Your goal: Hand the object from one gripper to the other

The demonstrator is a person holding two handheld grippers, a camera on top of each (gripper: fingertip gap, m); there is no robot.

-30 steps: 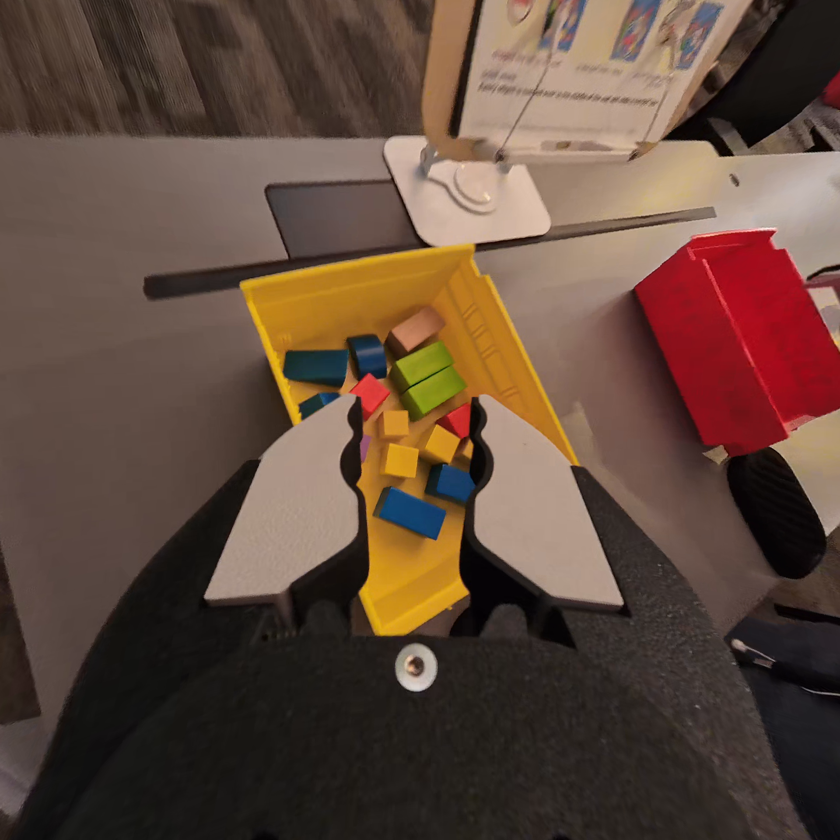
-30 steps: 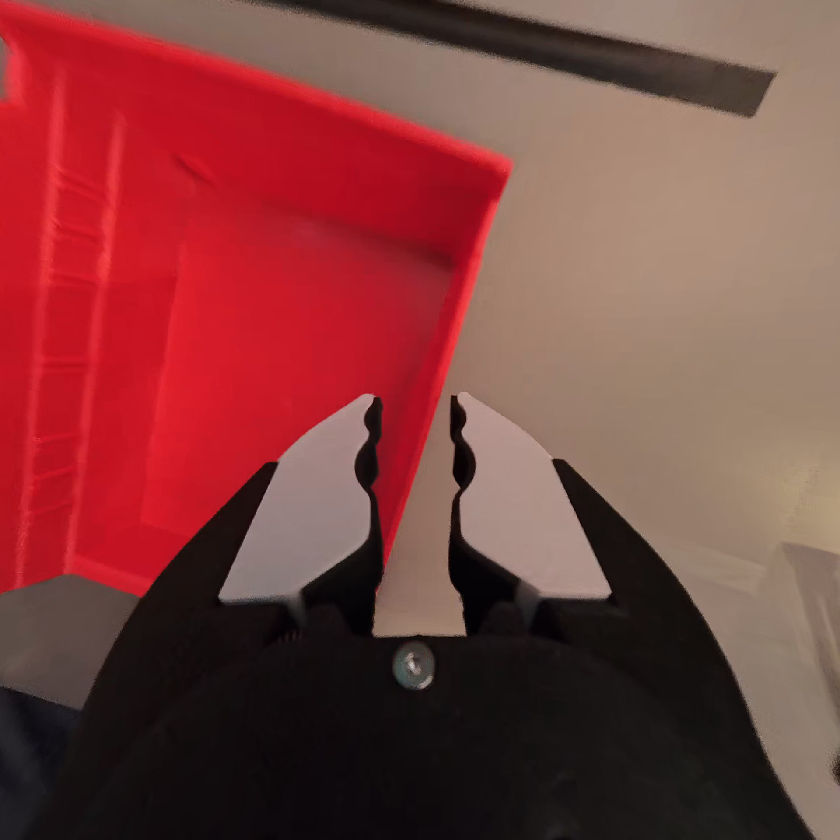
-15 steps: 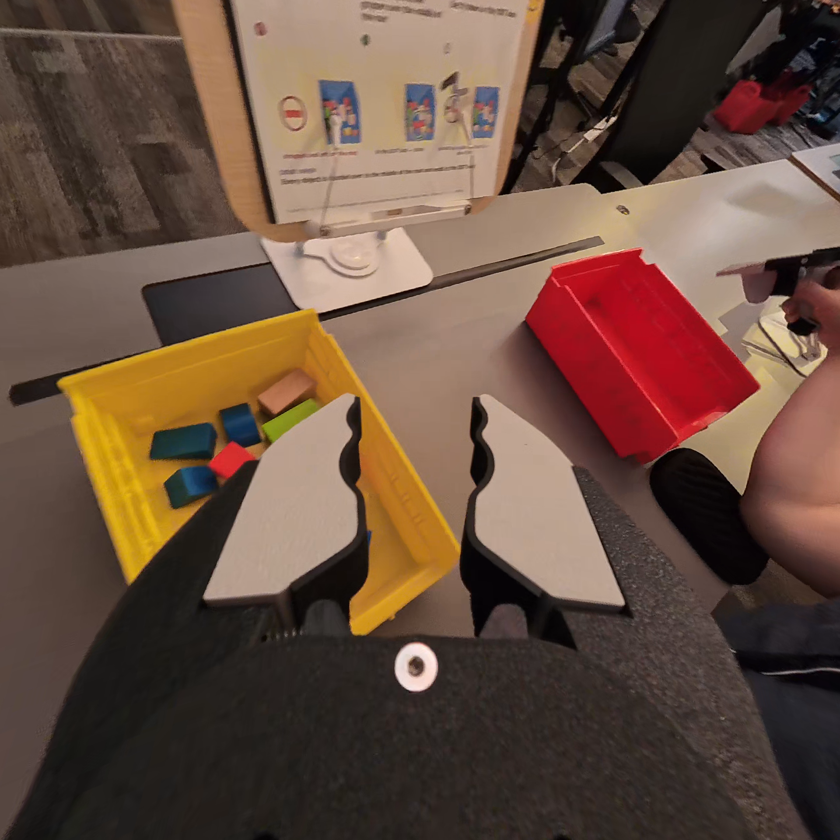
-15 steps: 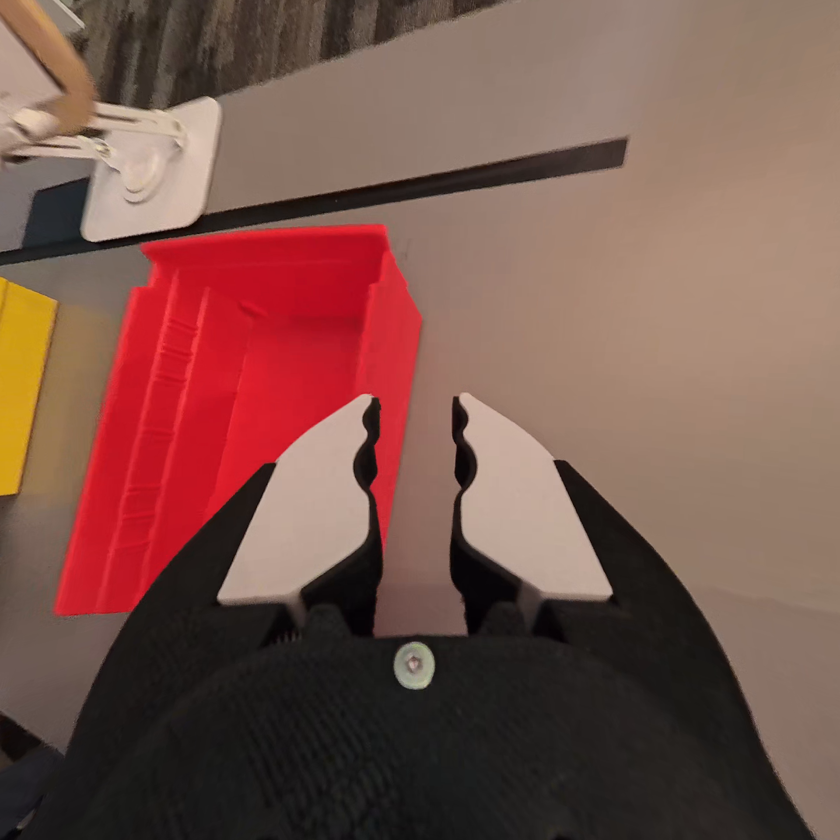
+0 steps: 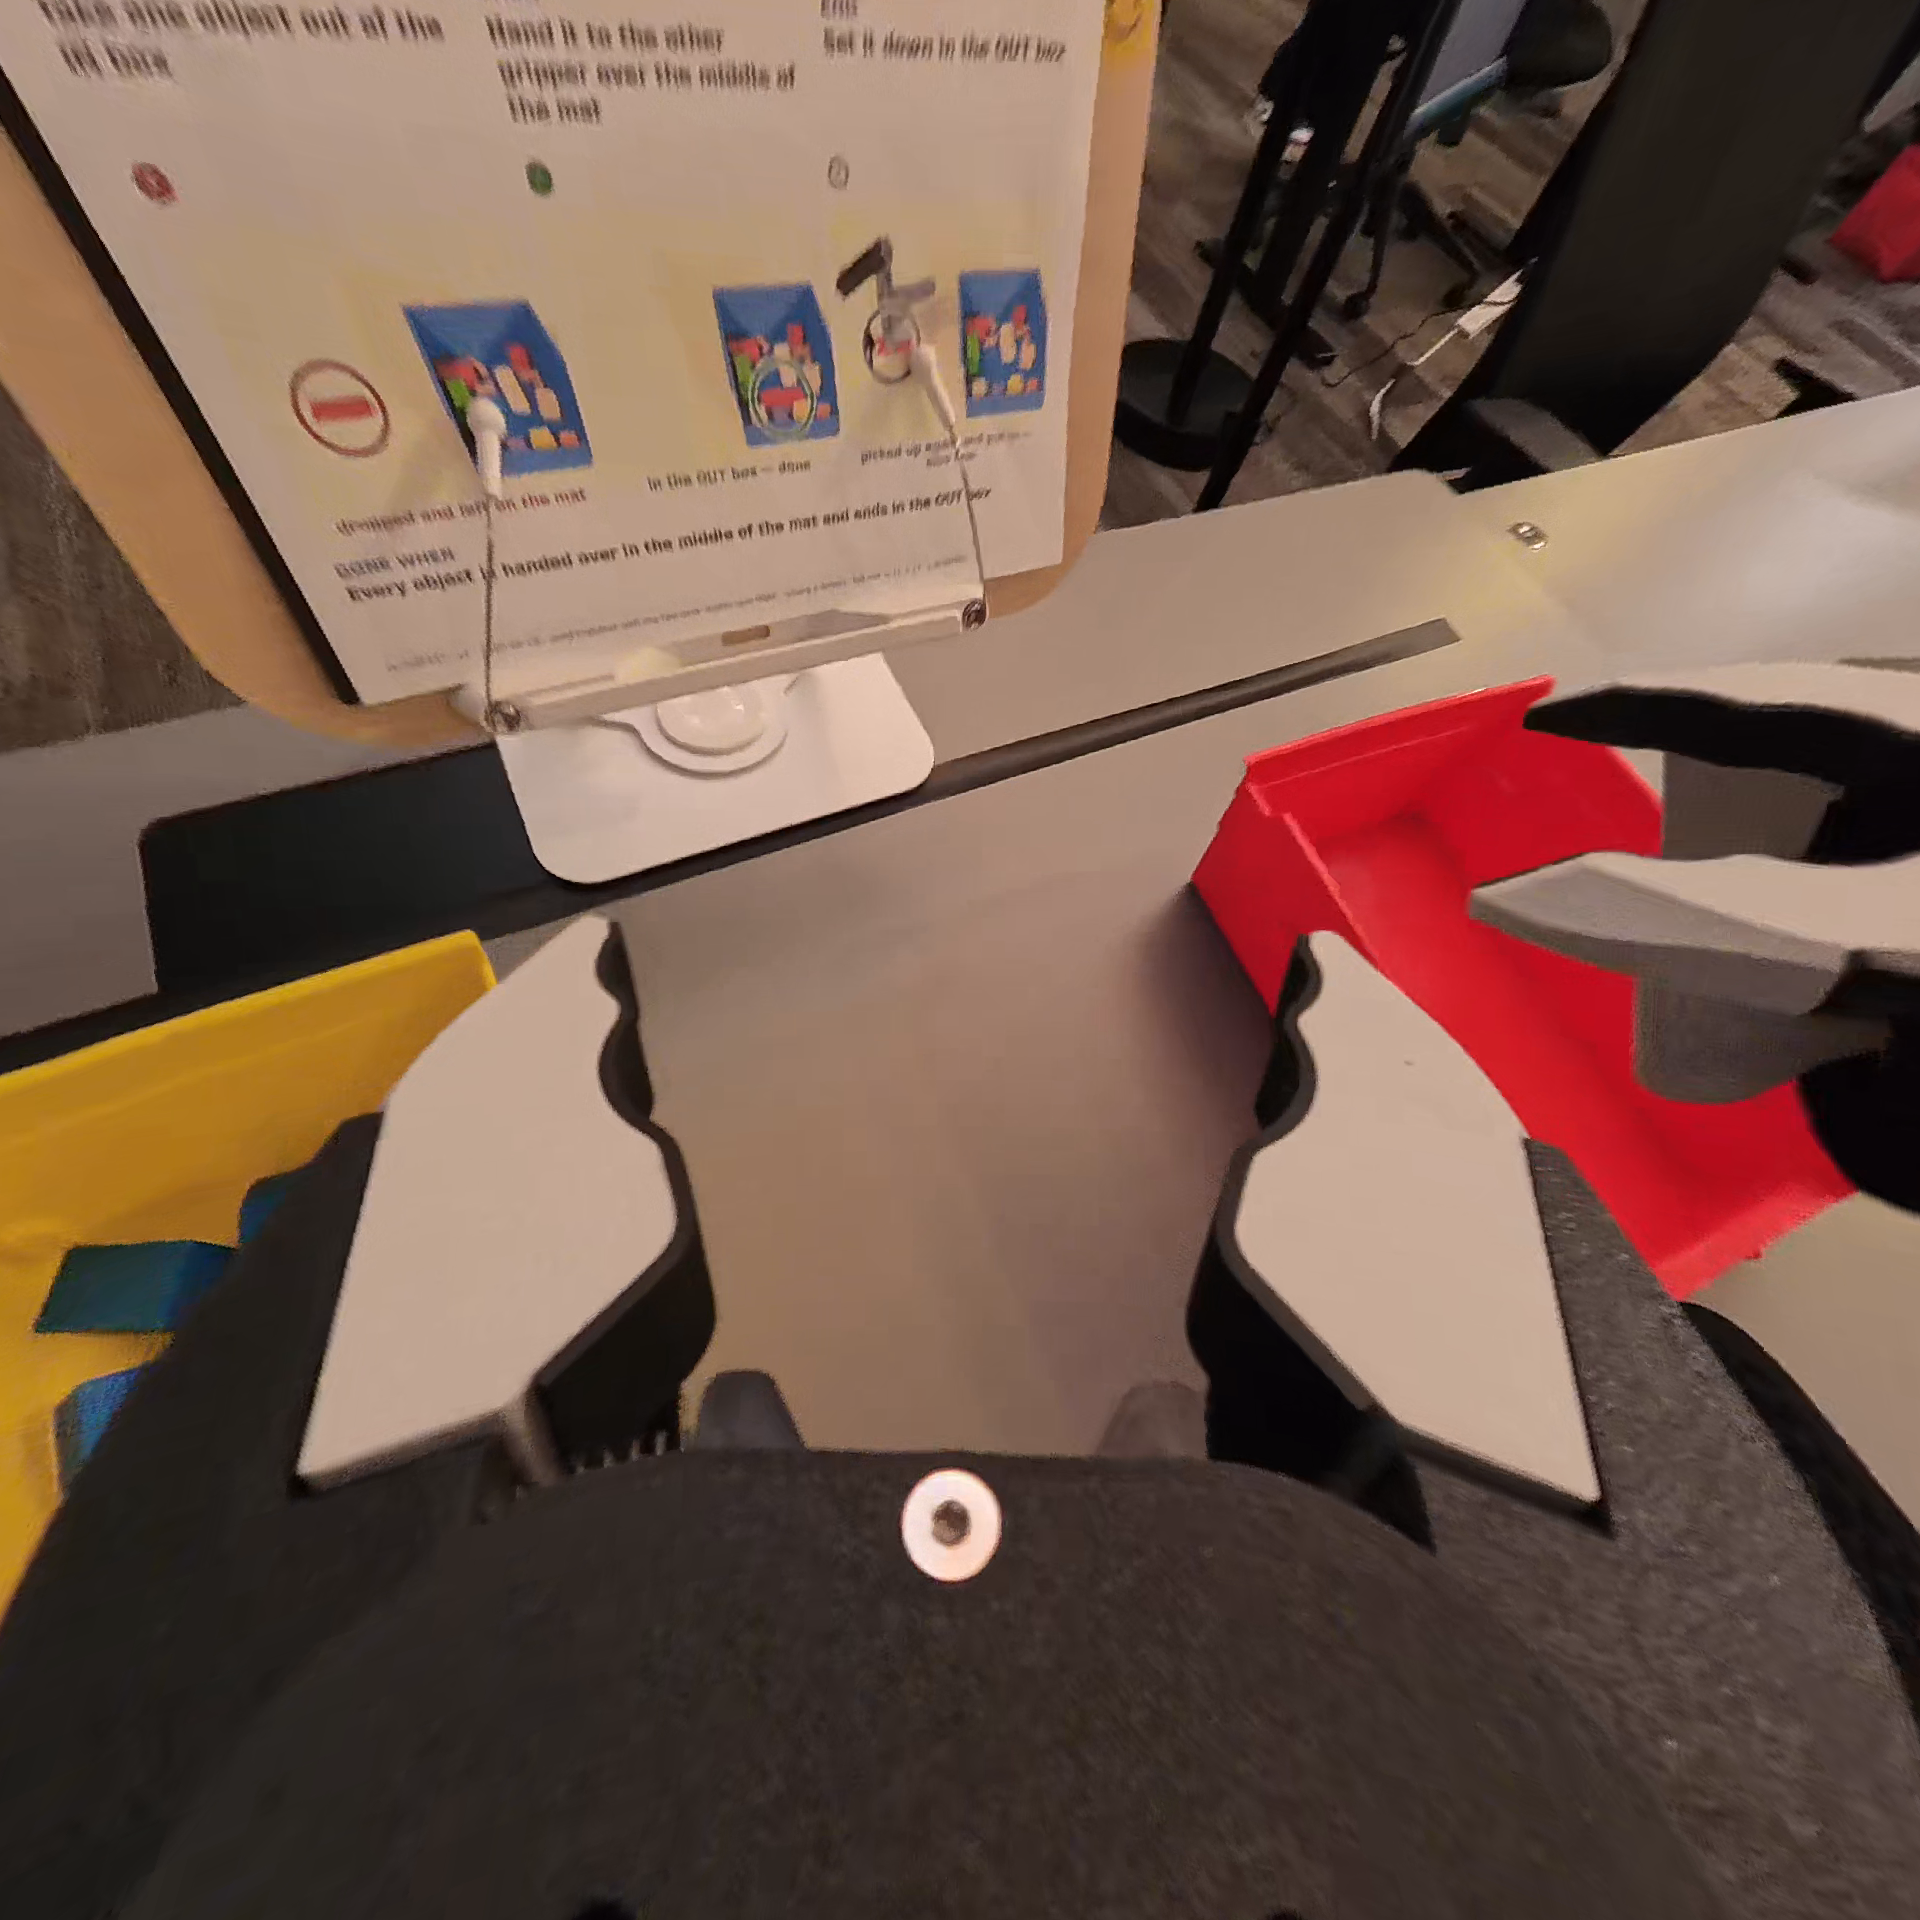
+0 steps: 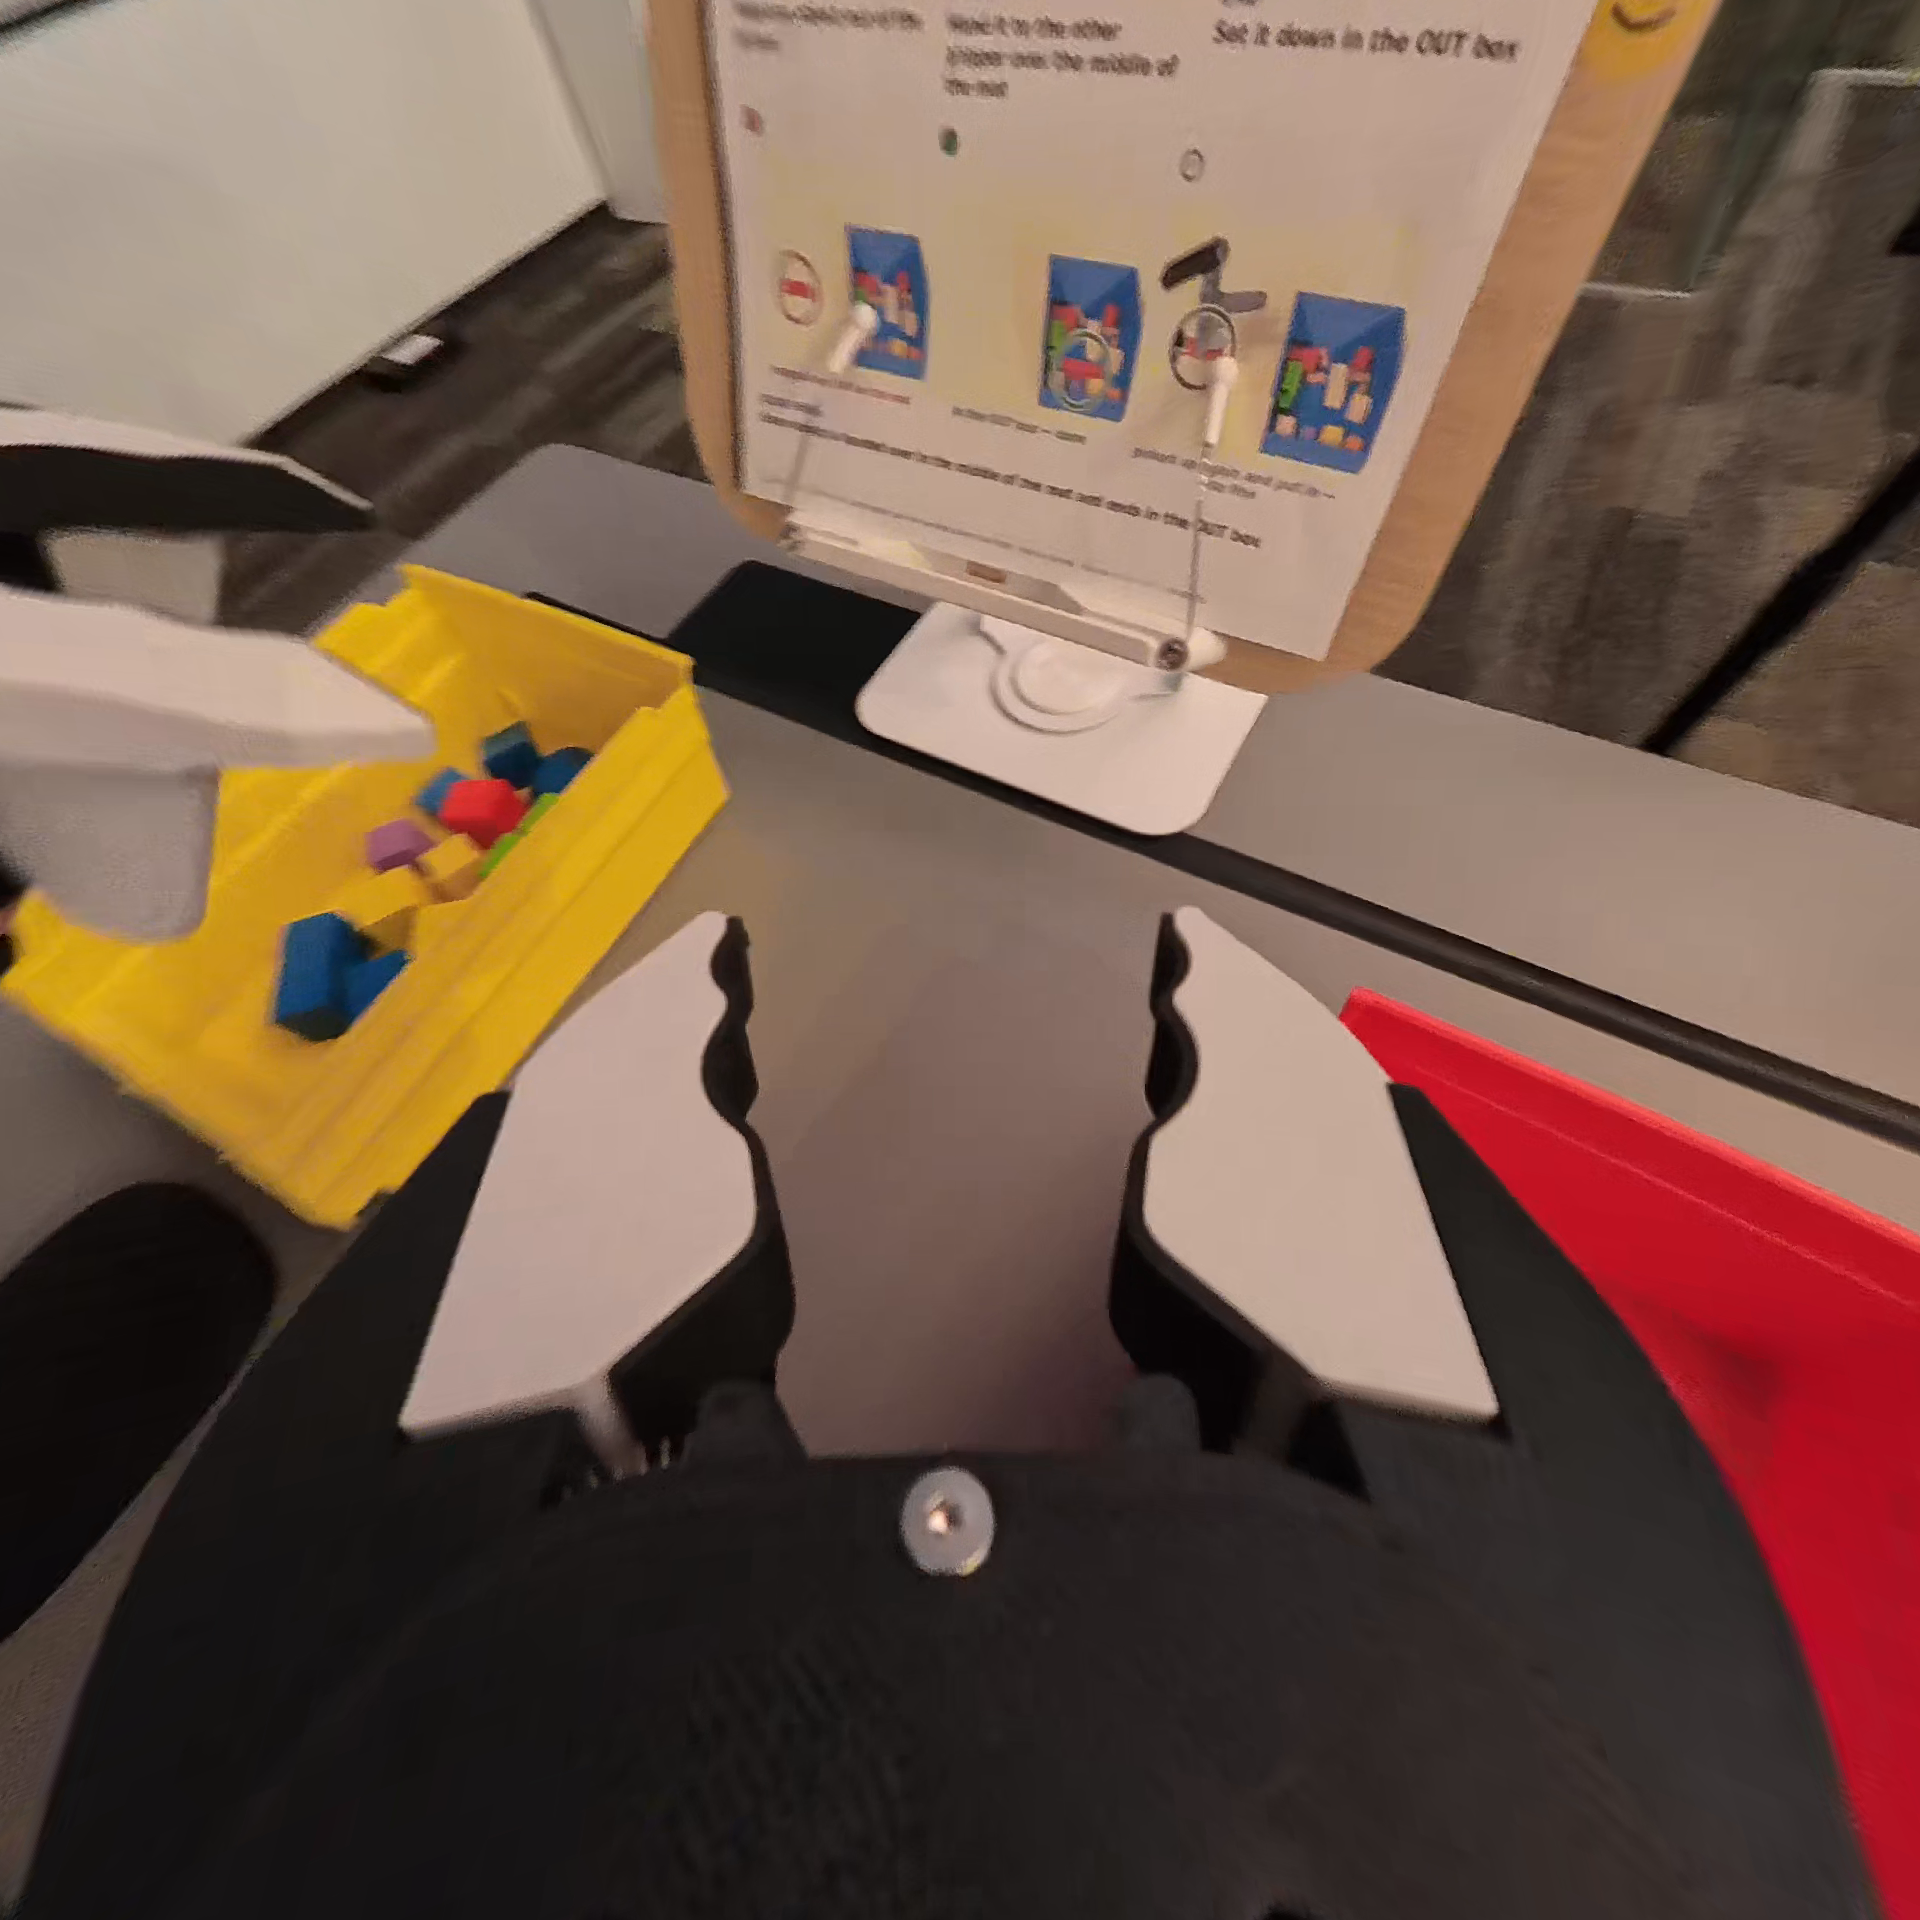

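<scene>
My left gripper (image 5: 956, 940) is wide open and empty, held over the bare grey table between the two bins. My right gripper (image 6: 951, 925) is also open and empty, over the same middle area. The yellow bin (image 6: 623, 748) stands at the left and holds several coloured blocks, among them a red one (image 6: 478, 805), a blue one (image 6: 322, 971) and a purple one (image 6: 395, 842). In the left wrist view the yellow bin (image 5: 208, 1049) is partly hidden behind my left finger. The red bin (image 5: 1392, 831) at the right looks empty. Each gripper shows at the edge of the other's view, open.
A board with a printed sheet (image 5: 644, 312) stands on a white base (image 5: 717, 790) at the back middle. A dark strip (image 6: 1455, 945) runs across the table behind the bins. The red bin's wall (image 6: 1683, 1247) is close on my right gripper's right side.
The left gripper has left the yellow bin and the right has left the red bin; both now face the table's middle. Both have opened wider. Neither holds a block.
</scene>
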